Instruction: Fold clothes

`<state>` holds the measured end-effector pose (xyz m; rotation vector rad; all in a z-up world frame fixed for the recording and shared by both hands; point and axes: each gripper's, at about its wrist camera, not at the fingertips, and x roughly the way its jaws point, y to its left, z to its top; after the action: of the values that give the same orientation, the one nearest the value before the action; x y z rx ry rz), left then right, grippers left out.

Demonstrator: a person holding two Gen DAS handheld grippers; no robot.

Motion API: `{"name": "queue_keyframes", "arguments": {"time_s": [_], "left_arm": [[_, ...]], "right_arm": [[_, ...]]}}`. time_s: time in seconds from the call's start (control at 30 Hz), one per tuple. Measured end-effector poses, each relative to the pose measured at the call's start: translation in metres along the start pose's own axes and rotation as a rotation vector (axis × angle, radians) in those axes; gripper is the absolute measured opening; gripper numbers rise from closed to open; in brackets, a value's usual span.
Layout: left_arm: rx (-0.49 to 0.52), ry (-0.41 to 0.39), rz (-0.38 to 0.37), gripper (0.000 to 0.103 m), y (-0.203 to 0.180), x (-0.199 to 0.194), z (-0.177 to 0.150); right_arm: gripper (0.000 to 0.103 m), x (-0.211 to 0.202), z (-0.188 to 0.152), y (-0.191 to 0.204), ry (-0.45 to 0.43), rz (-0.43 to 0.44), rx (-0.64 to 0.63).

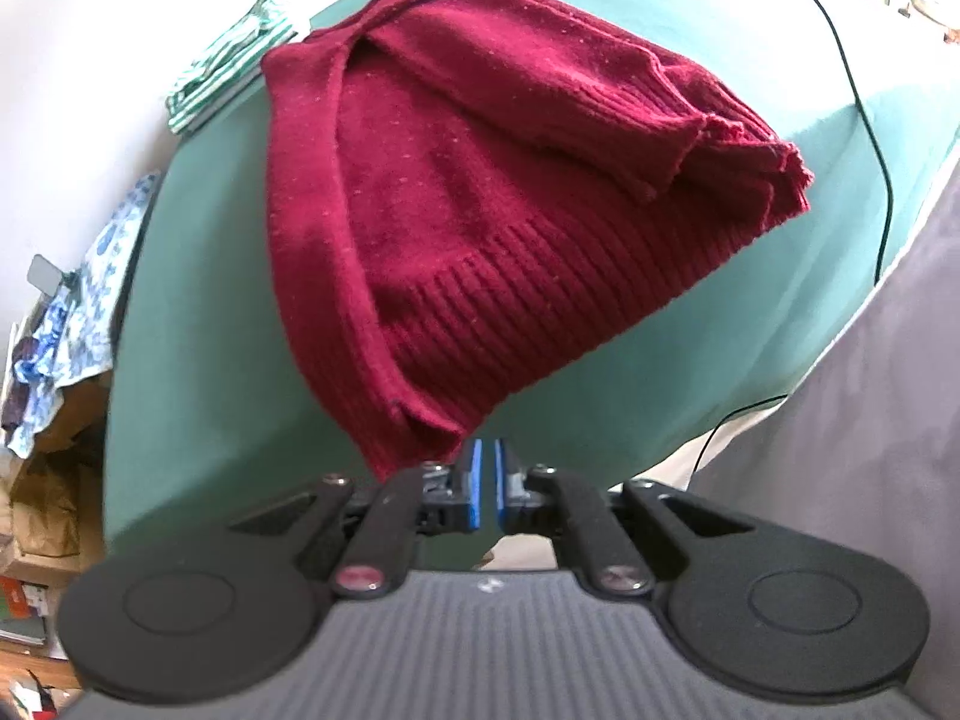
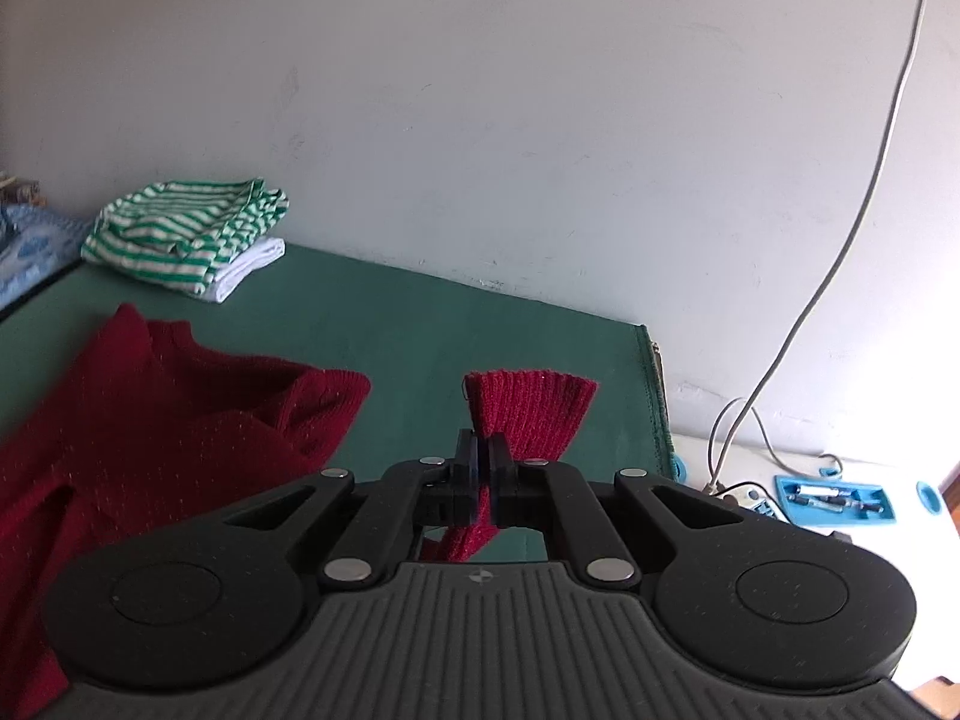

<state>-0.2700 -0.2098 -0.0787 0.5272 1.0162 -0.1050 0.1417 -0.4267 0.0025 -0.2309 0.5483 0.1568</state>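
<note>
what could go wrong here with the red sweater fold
The right hand-held gripper pinches only the ribbed cuff, so pulling may stretch the knit or slip off. The left hand-held gripper is shut beside the sweater hem without holding it, so the folded body could drag across the green cloth.

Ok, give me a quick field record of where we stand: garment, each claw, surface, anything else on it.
garment: red knit sweater, partly folded, a sleeve laid across the body
left claw: shut, at the sweater's near corner; whether it pinches any fabric is unclear
right claw: shut on the sweater's ribbed cuff, cuff fanning out past the pads
surface: green cloth
already folded: green-striped garment stacked on a white one, far corner by the wall
off the cloth: blue tray to the right
</note>
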Motion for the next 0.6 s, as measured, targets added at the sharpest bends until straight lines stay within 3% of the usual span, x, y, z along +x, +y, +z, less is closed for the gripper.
{"name": "queue_keyframes", "arguments": {"time_s": [0.07,0.2,0.33,0.47,0.6], "left_arm": [[-0.007,-0.019,0.019,0.019,0.007,-0.011,0.001],[-0.035,-0.041,0.064,0.02,0.022,-0.008,0.012],[0.003,-0.001,0.081,0.025,0.013,0.016,0.018],[-0.027,0.01,0.078,0.036,0.012,0.02,0.017],[-0.047,0.01,0.098,0.037,0.008,0.024,0.019]], "right_arm": [[0.002,-0.001,0.002,-0.006,0.01,0.008,-0.006],[0.002,0.0,0.003,-0.004,0.014,0.026,-0.01],[0.002,-0.008,0.001,-0.013,0.013,0.032,0.011],[0.002,-0.017,0.003,-0.028,-0.009,0.001,0.022],[0.002,-0.024,0.005,-0.043,-0.024,-0.031,0.035]]}}
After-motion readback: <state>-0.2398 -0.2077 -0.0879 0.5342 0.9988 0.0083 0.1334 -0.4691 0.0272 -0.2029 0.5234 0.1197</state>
